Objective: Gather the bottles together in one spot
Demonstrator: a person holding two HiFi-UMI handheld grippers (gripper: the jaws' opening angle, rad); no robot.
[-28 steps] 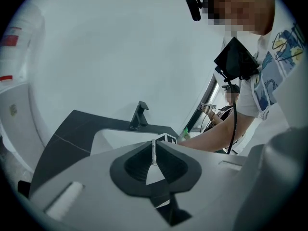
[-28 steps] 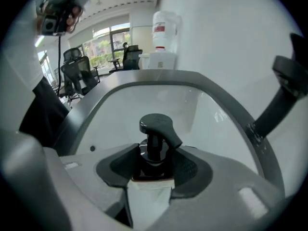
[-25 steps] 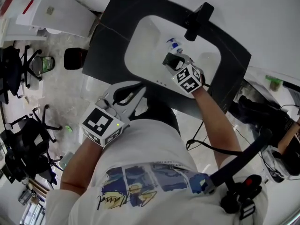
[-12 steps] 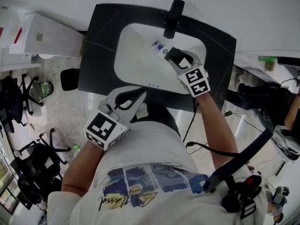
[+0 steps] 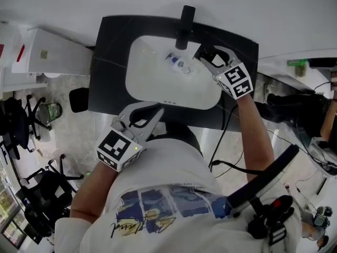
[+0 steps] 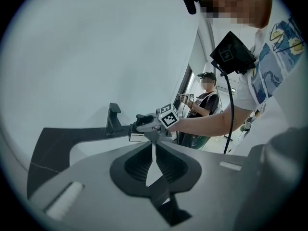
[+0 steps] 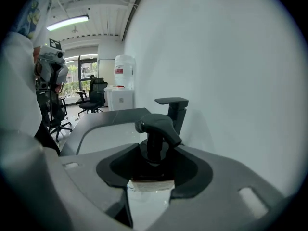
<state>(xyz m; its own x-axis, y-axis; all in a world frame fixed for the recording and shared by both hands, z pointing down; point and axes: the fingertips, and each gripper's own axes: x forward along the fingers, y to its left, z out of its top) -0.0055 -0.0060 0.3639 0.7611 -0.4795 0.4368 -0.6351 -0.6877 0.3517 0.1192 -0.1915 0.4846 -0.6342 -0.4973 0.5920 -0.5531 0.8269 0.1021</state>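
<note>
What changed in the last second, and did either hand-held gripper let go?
The right hand-held gripper, shut on the black pump bottle, carried it from over the middle of the sink to its back right corner, beside the faucet. Nothing was let go. The blue-capped bottle still lies in it; the left hand-held gripper stays shut by the front edge.

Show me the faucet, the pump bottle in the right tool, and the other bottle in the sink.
faucet [image 7: 177,114]: right gripper view, its upright body.
pump bottle [image 7: 155,125]: right gripper view, black pump head.
bottle in the sink [image 5: 180,64]: head view, clear body.
</note>
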